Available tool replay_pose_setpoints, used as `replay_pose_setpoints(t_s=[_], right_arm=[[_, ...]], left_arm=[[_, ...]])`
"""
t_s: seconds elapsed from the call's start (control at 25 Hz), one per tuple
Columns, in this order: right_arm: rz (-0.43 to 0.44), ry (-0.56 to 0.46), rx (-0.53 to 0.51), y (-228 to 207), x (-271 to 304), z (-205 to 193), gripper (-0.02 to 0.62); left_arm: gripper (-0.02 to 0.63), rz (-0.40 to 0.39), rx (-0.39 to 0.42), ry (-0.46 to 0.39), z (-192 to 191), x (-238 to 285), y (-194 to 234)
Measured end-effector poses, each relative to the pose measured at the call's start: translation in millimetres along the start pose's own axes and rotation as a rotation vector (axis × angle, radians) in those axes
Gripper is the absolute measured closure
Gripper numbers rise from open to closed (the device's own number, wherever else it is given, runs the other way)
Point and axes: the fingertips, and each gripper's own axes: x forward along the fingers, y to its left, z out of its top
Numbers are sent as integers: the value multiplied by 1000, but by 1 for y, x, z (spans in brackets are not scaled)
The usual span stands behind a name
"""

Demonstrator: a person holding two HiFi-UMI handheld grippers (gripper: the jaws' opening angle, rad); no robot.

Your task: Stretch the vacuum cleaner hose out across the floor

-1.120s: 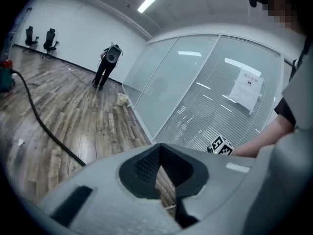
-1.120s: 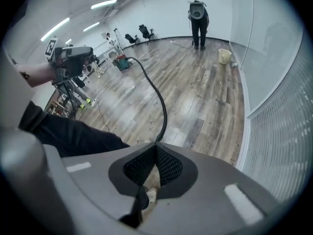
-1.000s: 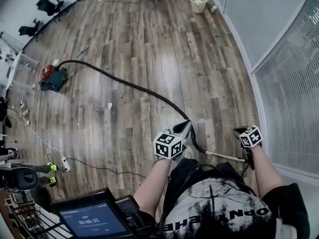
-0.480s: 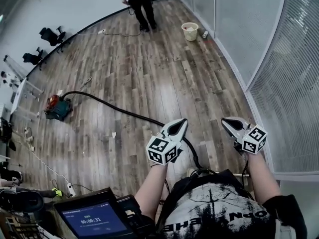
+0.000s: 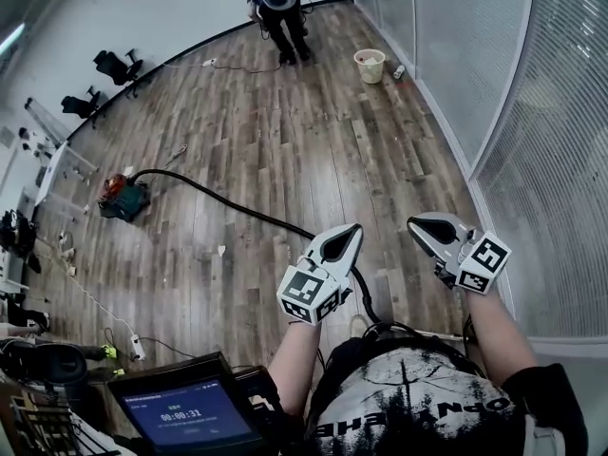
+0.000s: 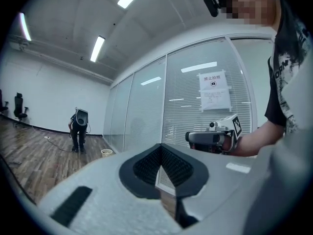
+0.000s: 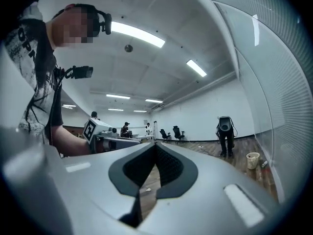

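Note:
The black vacuum hose lies on the wood floor. It runs from the red and teal vacuum cleaner at the left toward my feet and passes under my left gripper. That gripper is held up level, shut and empty. My right gripper is level beside it, also shut with nothing in it. Neither gripper touches the hose. In the left gripper view the shut pads face the glass wall, with the right gripper beyond. In the right gripper view the shut pads face the room, with the left gripper alongside.
A glass wall with blinds runs along the right. A person stands at the far end, near a cream bucket. Office chairs line the far left wall. A power strip and cable lie near left, by a tablet.
Both grippers have risen from low beside the hose and wand at my feet to a level hold. The head view has tilted up and now takes in the far end of the room.

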Motion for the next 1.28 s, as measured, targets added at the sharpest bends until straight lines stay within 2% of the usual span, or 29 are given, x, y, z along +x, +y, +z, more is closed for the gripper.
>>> replay_pose_setpoints(t_s=[0.24, 0.44, 0.92, 1.28], right_arm=[[53, 39, -31, 19, -52, -11, 588], [74, 46, -41, 20, -87, -15, 588], [46, 78, -102, 9, -113, -7, 588], [51, 114, -114, 17, -113, -13, 589]], left_arm=[[606, 29, 13, -4, -8, 5, -71], [606, 56, -6, 14, -20, 13, -103], [606, 56, 20, 30, -14, 38, -126], [606, 70, 31, 31, -10, 32, -134]])
